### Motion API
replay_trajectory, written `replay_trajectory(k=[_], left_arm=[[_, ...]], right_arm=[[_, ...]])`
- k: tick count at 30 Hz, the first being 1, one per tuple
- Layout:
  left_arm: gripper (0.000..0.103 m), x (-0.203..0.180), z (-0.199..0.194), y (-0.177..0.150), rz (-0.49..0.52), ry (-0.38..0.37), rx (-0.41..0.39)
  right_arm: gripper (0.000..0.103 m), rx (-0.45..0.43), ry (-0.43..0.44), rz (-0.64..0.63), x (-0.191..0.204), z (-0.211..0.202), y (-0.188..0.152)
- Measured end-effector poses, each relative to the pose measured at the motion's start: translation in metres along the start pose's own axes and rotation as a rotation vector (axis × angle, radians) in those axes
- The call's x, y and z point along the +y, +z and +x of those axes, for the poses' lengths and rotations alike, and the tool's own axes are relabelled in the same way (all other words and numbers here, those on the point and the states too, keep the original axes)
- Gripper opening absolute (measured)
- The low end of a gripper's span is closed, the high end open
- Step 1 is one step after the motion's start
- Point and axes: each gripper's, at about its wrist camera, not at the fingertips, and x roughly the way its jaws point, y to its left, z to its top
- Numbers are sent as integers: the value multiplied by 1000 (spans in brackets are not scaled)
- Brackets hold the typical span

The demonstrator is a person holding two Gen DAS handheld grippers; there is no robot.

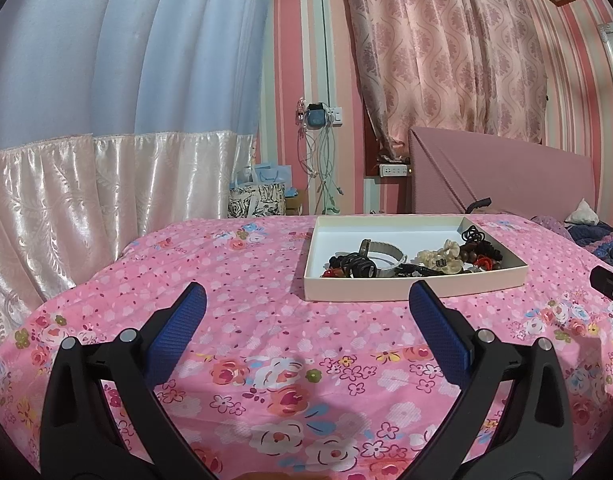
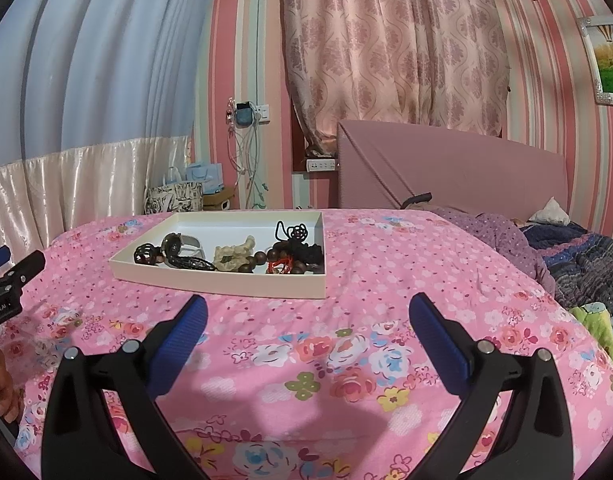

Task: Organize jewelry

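A shallow white tray sits on the pink floral bedspread. It holds a grey watch, a cream scrunchie, brown bead bracelets, black hair ties and a red item. My left gripper is open and empty, above the bedspread just in front of the tray. My right gripper is open and empty, in front of the tray's right corner.
The bedspread covers the bed. A pink headboard stands behind. Crumpled blankets lie at the right. Curtains, gift bags and hanging cables are beyond the far edge.
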Motion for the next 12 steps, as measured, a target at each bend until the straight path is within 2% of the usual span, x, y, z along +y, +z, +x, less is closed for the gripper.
replay_trajectory(k=[12], left_arm=[[100,2,5,-3,-14,8,8]], right_arm=[[101,0,0,-1,1,0,-1]])
